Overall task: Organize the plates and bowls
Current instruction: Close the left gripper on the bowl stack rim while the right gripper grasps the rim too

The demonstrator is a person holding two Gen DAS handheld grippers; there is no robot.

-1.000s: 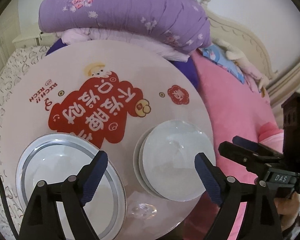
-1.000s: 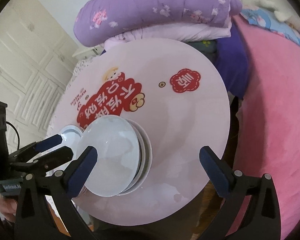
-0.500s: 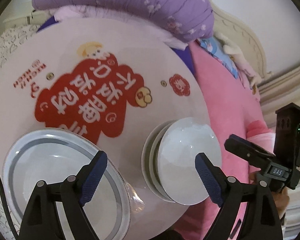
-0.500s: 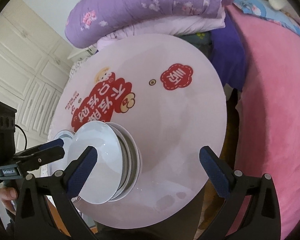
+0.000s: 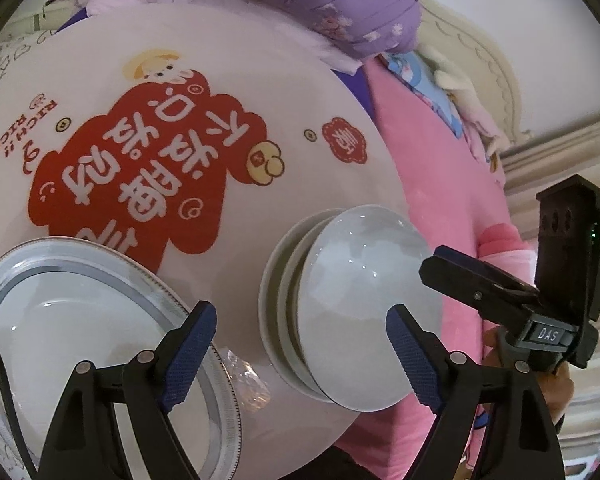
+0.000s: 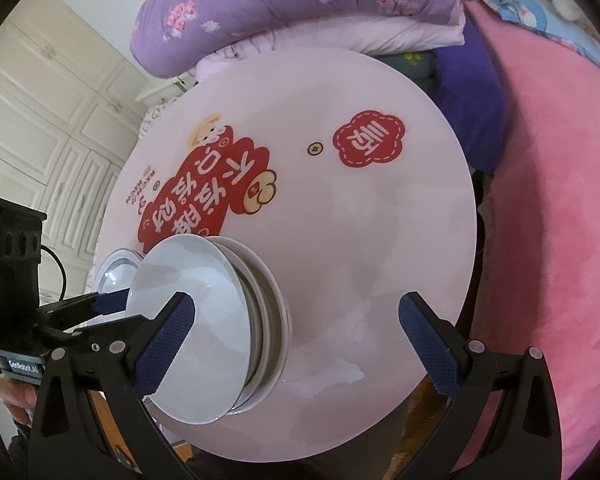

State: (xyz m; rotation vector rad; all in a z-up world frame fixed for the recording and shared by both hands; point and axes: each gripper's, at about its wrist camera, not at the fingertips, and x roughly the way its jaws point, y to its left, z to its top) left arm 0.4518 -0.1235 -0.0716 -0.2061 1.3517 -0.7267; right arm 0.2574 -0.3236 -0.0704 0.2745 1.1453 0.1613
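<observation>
A stack of white bowls [image 5: 364,312] sits near the right edge of the round tabletop [image 5: 260,92], a silver-rimmed plate [image 5: 80,320] left. Both tongs, left tongs [image 5: 300,344] and right tongs [image 6: 296,336], hang spread and empty, seemingly lining up a grasp.

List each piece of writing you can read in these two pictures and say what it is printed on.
"RICH!! RICH": round table, upside down, at its left edge.
"DAS": right gripper body.
White Chinese characters: red cloud design, upside down; I cannot read them reliably.
Label on left gripper: too blurred.
</observation>
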